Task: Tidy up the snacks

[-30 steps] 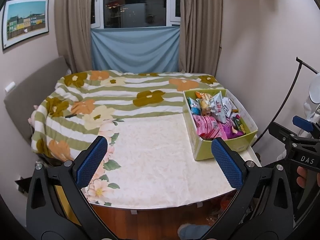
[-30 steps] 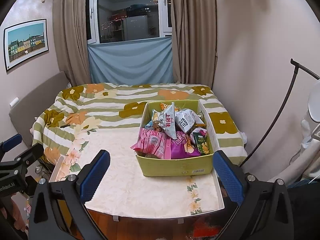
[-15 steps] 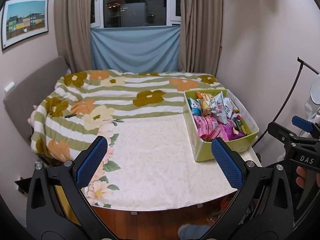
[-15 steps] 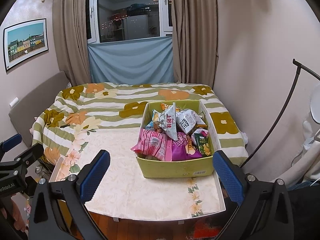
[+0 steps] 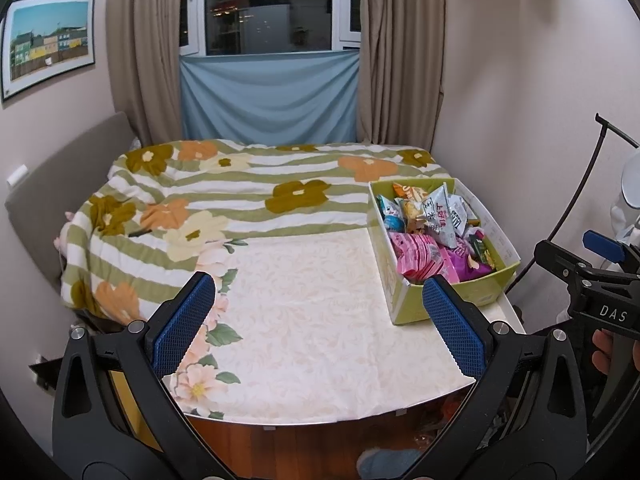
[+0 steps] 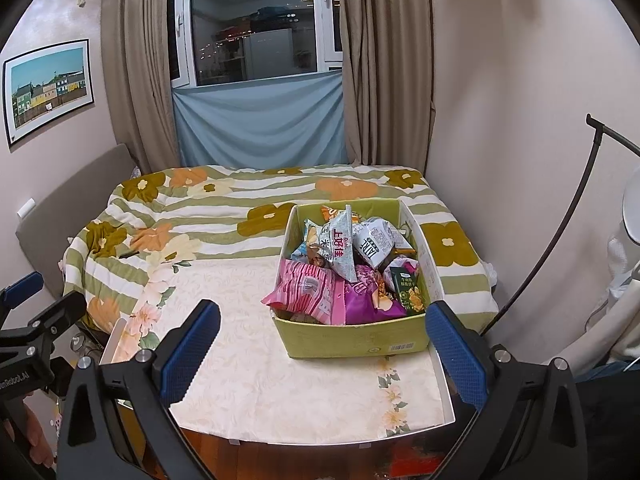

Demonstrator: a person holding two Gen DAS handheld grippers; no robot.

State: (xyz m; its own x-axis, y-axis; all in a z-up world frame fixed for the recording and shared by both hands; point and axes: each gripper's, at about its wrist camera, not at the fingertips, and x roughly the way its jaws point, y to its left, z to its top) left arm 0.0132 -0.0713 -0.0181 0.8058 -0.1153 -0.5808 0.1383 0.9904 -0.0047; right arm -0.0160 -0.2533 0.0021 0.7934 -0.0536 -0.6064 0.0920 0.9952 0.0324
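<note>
Yellow-green cardboard box (image 6: 352, 342) on the right side of a small table (image 5: 320, 336), far-right corner area, sitting on the cream floral tablecloth (image 6: 280, 364). Packed full with snack packets: a pink bag (image 6: 306, 290) at the near left, a magenta one (image 6: 366, 296) beside it, a dark green packet (image 6: 408, 288) upright at the near right, a grey-white bag with red characters (image 6: 340, 246) standing tall in the middle, another pale bag (image 6: 376, 240) to its right, orange and blue packets at the far end, partly hidden. Behind the table, a bed with a green-striped flower blanket (image 5: 224, 200); beyond that, blue cloth (image 5: 268, 96) below a dark window.

Left gripper (image 5: 320, 326) held low over the near table edge, blue-padded fingers spread wide, nothing between them. Right gripper (image 6: 320, 354) likewise spread wide and empty, near edge of the table, box just beyond and between its fingers without contact. Right gripper's frame also seen at the right edge of the left wrist view, a hand (image 5: 604, 350) wrapped round its handle.
</note>
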